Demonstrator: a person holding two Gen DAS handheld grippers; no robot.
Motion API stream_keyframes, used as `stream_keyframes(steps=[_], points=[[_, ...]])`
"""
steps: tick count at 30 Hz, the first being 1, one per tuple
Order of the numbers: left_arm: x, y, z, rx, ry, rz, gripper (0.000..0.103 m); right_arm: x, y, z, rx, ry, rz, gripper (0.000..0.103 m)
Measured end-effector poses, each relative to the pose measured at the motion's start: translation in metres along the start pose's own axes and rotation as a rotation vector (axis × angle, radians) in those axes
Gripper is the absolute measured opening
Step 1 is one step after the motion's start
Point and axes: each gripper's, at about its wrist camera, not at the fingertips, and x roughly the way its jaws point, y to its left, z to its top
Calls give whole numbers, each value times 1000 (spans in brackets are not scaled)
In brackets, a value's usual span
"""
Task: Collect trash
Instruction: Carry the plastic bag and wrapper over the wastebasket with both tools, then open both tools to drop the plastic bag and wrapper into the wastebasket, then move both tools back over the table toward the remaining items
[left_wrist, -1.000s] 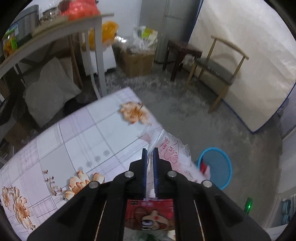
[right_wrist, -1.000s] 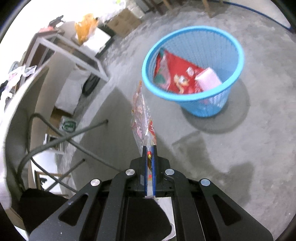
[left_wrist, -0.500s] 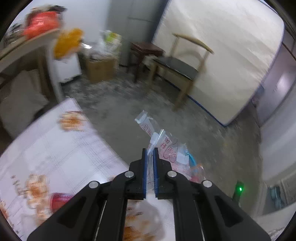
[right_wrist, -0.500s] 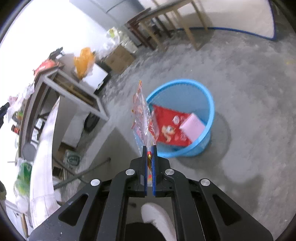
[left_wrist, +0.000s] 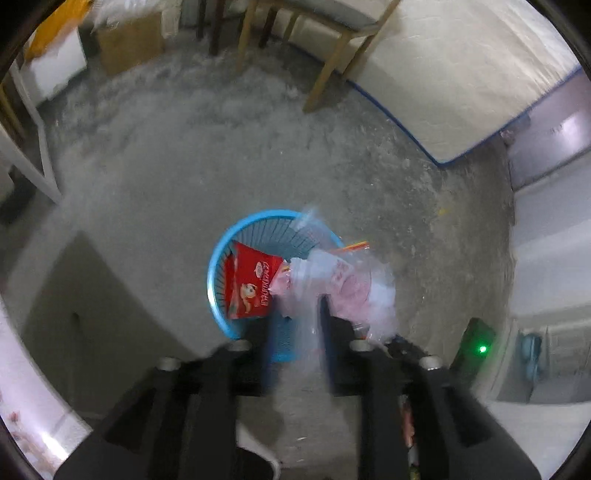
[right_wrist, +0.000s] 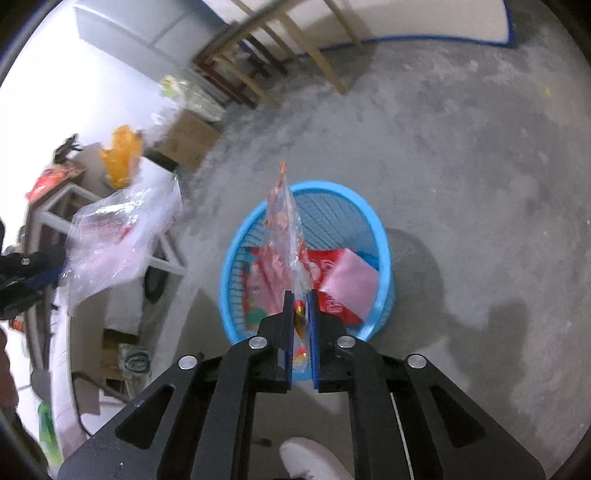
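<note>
A blue mesh basket (left_wrist: 218, 258) (right_wrist: 382, 258) stands on the concrete floor, with a red snack packet (left_wrist: 249, 284) and a pink packet (right_wrist: 351, 282) inside. My left gripper (left_wrist: 293, 314) is open above its rim; a clear plastic bag with pink print (left_wrist: 340, 284) hangs loose by the right finger. The bag also shows in the right wrist view (right_wrist: 114, 236), beside the left gripper. My right gripper (right_wrist: 300, 299) is slightly parted above the basket, with a clear printed wrapper (right_wrist: 284, 225) standing upright between its fingers.
A wooden chair (left_wrist: 332, 40) and a mattress (left_wrist: 461, 74) leaning on the wall stand beyond the basket. A cardboard box (left_wrist: 129, 40) and a white table leg (left_wrist: 33, 147) are at the left. My shoe (right_wrist: 314, 458) is at the bottom edge.
My left gripper swung from the table to above the basket and opened, letting go of the clear bag. My right gripper moved over the basket and its fingers parted a little.
</note>
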Motion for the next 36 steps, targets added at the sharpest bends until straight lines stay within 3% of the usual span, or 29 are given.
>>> stream_keyframes(steps=[1,2,7,13,18,24,27,36], points=[[6,2,1,-36,-10,9,50,6,-2,1,10,15,-11,32],[9,3,0,-59,-21,7,51,12,-7,1,26,26,-24,43],[2,1,-12,-35,-30,-9,56,5,-16,-9,30,17,-46,48],[-42,7,-31,-35,-95,-18,58,-20,-13,-22,1,12,-46,50],[-84,-3,-53,-22,-148,-39,60,-56,-2,-38,-43,-12,-33,60],[-153,-29,-109,33,-293,-81,71,-108,22,-54,-182,-42,-44,71],[-192,-31,-149,19,-388,-98,77,-139,39,-58,-241,-75,-10,77],[-275,18,-272,-113,-543,-44,84,-190,101,-77,-358,-91,139,81]])
